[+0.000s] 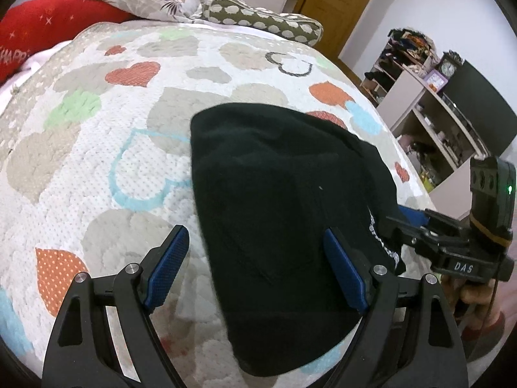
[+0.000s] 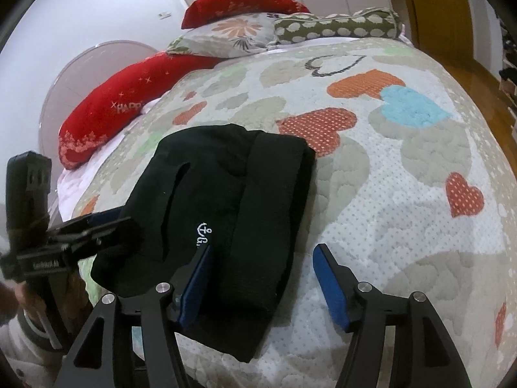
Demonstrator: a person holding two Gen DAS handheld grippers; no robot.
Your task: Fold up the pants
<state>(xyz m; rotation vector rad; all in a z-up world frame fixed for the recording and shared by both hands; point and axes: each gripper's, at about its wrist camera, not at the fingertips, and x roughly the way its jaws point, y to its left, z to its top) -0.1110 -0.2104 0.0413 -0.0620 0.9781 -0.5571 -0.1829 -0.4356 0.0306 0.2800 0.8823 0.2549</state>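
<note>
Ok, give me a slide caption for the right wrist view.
Open right hand-held gripper poised over folded black pants on a heart-patterned quilt, left hand-held gripper at their edge.

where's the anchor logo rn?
Right wrist view: anchor logo sits on the pants, just beyond the right gripper's left finger.

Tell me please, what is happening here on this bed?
A person is folding black pants on a bed with a heart-pattern quilt, holding one hand-held gripper in each hand. The pants already lie as a compact folded bundle. The left hand-held gripper and the right hand-held gripper are both open at the near end of the bundle, each straddling one edge, and neither grips the cloth. Pillows lie at the far end of the bed.
</note>
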